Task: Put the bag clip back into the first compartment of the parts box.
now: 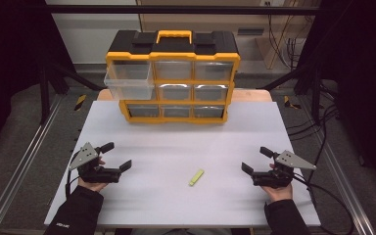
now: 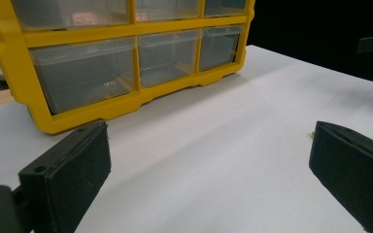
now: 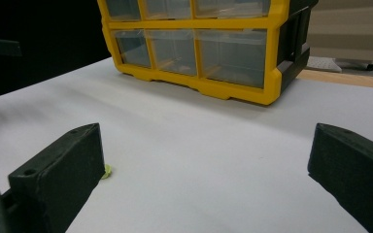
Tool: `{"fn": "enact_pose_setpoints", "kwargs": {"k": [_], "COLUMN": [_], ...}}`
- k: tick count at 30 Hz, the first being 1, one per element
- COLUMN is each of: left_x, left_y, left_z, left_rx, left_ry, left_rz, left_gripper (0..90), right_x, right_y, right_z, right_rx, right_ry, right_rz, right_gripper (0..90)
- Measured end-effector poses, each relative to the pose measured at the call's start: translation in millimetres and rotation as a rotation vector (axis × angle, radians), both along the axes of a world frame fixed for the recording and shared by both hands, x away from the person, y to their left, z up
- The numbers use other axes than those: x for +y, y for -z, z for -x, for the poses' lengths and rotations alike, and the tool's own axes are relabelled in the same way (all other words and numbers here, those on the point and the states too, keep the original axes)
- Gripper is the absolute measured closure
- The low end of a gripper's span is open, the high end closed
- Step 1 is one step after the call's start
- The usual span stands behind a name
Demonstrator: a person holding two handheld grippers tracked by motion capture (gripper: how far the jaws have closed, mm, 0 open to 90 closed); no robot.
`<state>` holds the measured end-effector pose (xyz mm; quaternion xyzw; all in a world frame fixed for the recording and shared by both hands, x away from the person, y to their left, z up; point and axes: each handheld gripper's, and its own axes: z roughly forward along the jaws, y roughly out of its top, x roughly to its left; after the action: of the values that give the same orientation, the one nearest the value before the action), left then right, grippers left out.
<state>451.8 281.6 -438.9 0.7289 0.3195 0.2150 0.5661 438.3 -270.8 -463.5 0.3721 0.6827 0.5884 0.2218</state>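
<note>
Both tongs, our left gripper (image 1: 116,156) and right gripper (image 1: 255,159), rest released and empty, so nothing is picked up yet: the small yellow-green flat stick (image 1: 196,177) lies between them, the yellow-and-black drawer organiser's (image 1: 172,78) clear top-left drawer (image 1: 129,81) pulled out.

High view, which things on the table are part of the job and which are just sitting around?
Likely in the job:
- yellow strip, lying between both grippers
- drawer, pulled out of the organizer
- left gripper, open
- right gripper, open

Just around:
- table
- closed drawers
- cables on the floor
</note>
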Motion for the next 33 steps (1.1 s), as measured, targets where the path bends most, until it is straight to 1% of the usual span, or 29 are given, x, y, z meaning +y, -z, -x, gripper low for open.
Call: {"fn": "enact_pose_setpoints", "kwargs": {"k": [3, 9, 10, 13, 15, 21, 31, 33], "left_x": [-0.5, -0.6, -1.3, -2.2, -4.2, -6.6, -16.6, -18.1], "left_y": [0.2, -0.8, -1.3, -1.6, -1.1, -1.3, -8.4, -9.1], "left_z": [0.1, 0.8, 0.9, 0.8, 0.8, -0.1, 0.6, 0.8], "left_rx": [0.001, 0.002, -0.001, -0.001, -0.002, 0.006, 0.007, 0.007], "left_ry": [0.000, 0.002, 0.002, 0.004, 0.007, 0.008, 0.025, 0.026], "left_rz": [-0.002, 0.012, 0.004, 0.003, -0.011, -0.015, -0.003, -0.009], "left_gripper": [0.9, 1.1, 1.1, 1.1, 1.1, 1.2, 1.5, 1.5], "right_x": [-0.5, 0.8, 1.3, 1.3, 1.1, 1.2, 1.8, 1.7], "right_y": [-0.5, 0.7, 1.0, 0.9, 0.7, 0.8, 1.3, 1.4], "right_z": [0.0, -0.3, -0.7, -0.6, -0.4, -0.7, -0.3, -0.4], "right_rx": [0.000, 0.006, 0.004, 0.003, 0.002, -0.002, -0.003, -0.005], "right_ry": [0.000, 0.000, -0.004, -0.005, -0.004, -0.008, -0.009, -0.010], "right_rz": [-0.003, 0.006, 0.006, 0.005, 0.003, 0.004, 0.007, 0.009], "right_gripper": [0.5, 0.5, 0.5, 0.5, 0.5, 0.5, 0.5, 0.5]}}
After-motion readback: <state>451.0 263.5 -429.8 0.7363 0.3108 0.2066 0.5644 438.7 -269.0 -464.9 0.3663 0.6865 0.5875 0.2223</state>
